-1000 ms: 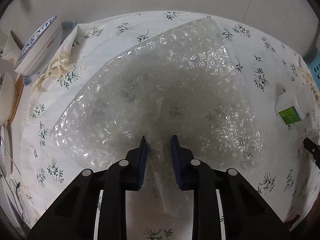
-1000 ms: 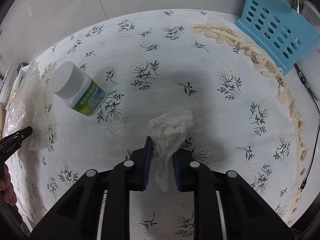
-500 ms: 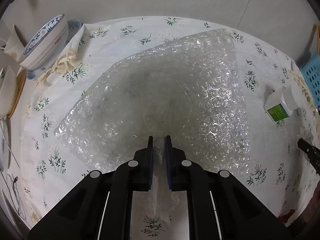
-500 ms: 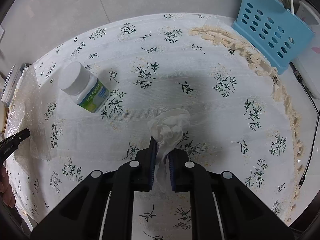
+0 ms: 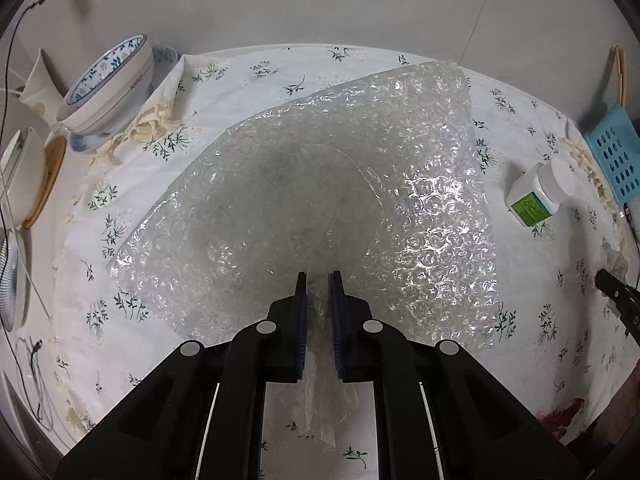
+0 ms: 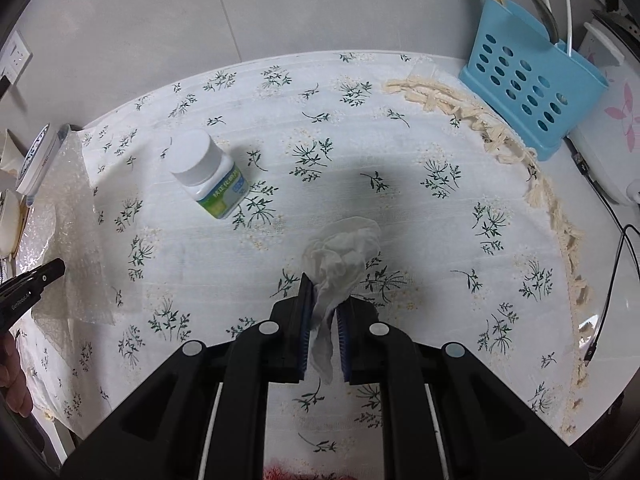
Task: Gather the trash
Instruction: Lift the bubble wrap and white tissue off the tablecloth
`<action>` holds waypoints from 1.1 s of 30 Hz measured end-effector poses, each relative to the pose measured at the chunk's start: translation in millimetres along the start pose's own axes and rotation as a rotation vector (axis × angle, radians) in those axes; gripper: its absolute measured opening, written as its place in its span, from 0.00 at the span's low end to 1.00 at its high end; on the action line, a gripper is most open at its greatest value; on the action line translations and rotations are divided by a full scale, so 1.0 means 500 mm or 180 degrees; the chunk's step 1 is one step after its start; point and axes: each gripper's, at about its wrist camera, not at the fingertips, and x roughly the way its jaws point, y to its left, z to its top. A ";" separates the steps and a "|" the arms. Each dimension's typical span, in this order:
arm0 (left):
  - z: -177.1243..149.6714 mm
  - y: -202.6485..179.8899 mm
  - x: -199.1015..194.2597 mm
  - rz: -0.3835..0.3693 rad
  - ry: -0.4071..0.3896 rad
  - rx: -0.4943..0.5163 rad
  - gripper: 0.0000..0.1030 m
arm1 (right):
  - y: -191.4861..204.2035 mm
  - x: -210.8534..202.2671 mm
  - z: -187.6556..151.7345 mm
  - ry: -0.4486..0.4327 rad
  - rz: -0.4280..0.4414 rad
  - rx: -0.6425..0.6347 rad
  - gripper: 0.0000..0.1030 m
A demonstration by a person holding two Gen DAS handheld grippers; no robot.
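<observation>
A large clear bubble wrap sheet (image 5: pixel 320 208) lies over the floral tablecloth (image 5: pixel 260 68); my left gripper (image 5: pixel 318 280) is shut on its near edge, lifting it slightly. My right gripper (image 6: pixel 325 284) is shut on a crumpled white tissue (image 6: pixel 344 248) held just above the cloth. A white pill bottle (image 6: pixel 208 176) with a green label lies on its side left of the tissue; it also shows in the left wrist view (image 5: pixel 540 192). The right gripper's tip with the tissue (image 5: pixel 612 264) shows at the right edge of the left view.
A blue-patterned bowl (image 5: pixel 108 84) and other dishes stand at the table's left end. A blue perforated utensil basket (image 6: pixel 532 84) stands at the back right, beside a white appliance (image 6: pixel 612 136) with a cable. The cloth's fringed edge (image 6: pixel 560 216) runs along the right.
Both grippers closed, the left on the bubble wrap edge and the right on the tissue. Both then rose and pulled back, lifting what they hold.
</observation>
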 end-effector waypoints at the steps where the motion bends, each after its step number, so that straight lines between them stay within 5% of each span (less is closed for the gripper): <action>1: -0.003 0.001 -0.005 0.0001 -0.0011 0.0005 0.09 | 0.003 -0.004 -0.002 -0.0010 -0.0004 -0.0007 0.10; 33: -0.182 0.024 -0.152 -0.0062 -0.0104 0.0043 0.09 | 0.061 -0.180 -0.157 -0.0270 0.0040 -0.0070 0.10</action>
